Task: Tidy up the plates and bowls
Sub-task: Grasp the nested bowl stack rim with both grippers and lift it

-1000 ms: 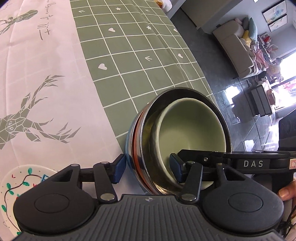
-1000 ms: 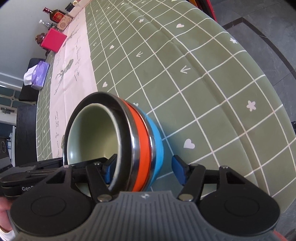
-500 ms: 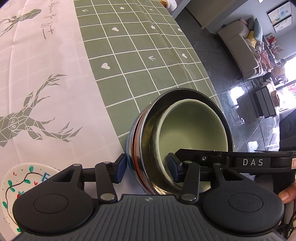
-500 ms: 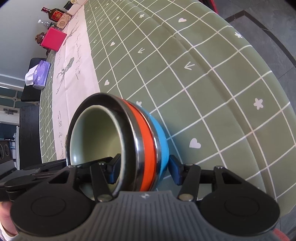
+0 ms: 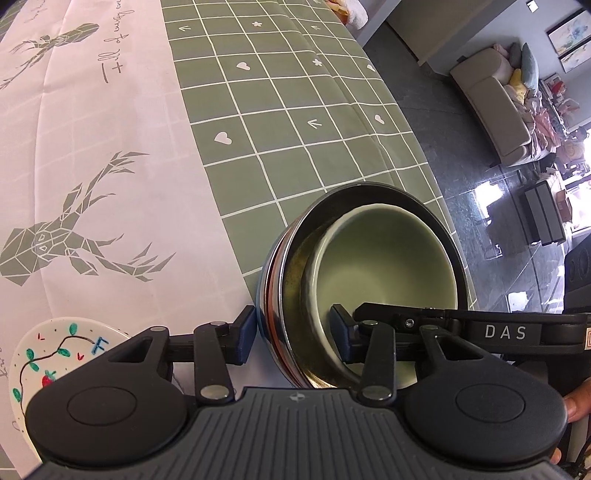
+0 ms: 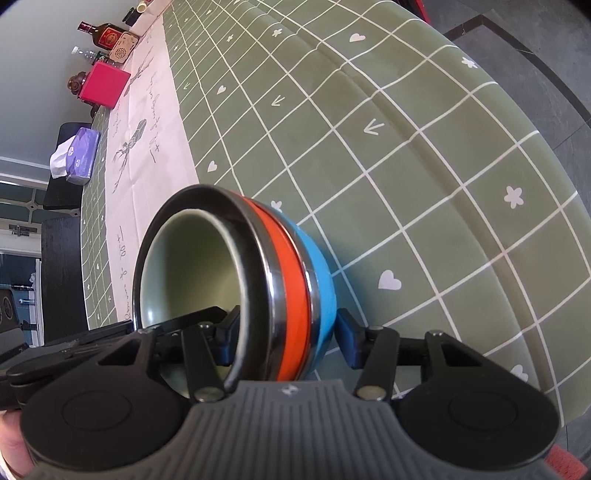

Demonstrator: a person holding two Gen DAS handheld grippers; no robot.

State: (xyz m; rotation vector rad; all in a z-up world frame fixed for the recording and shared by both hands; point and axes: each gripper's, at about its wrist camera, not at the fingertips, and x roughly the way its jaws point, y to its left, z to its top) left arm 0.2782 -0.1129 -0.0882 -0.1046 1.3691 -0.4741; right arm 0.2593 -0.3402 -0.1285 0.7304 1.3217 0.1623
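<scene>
A nested stack of bowls point(image 5: 369, 273) stands on the green checked cloth: a pale green bowl point(image 5: 384, 254) inside a steel bowl, with orange point(image 6: 291, 280) and blue point(image 6: 317, 273) bowls beneath. My left gripper point(image 5: 293, 338) is shut on the stack's rim, one finger outside, one inside. My right gripper point(image 6: 284, 338) is shut on the rim from the opposite side in the same way. The stack point(image 6: 236, 280) appears tilted in both wrist views. A painted white plate point(image 5: 55, 354) lies to the left of my left gripper.
The table edge point(image 5: 424, 155) runs just beyond the bowls, with dark floor and a sofa point(image 5: 495, 110) past it. At the table's far end stand a red box point(image 6: 105, 88), bottles point(image 6: 103, 35) and a purple tissue pack point(image 6: 75, 155).
My right gripper has closed on the stack's rim, its outer finger now against the blue bowl. My left gripper keeps its hold. The stack has shifted slightly towards the table's middle.
</scene>
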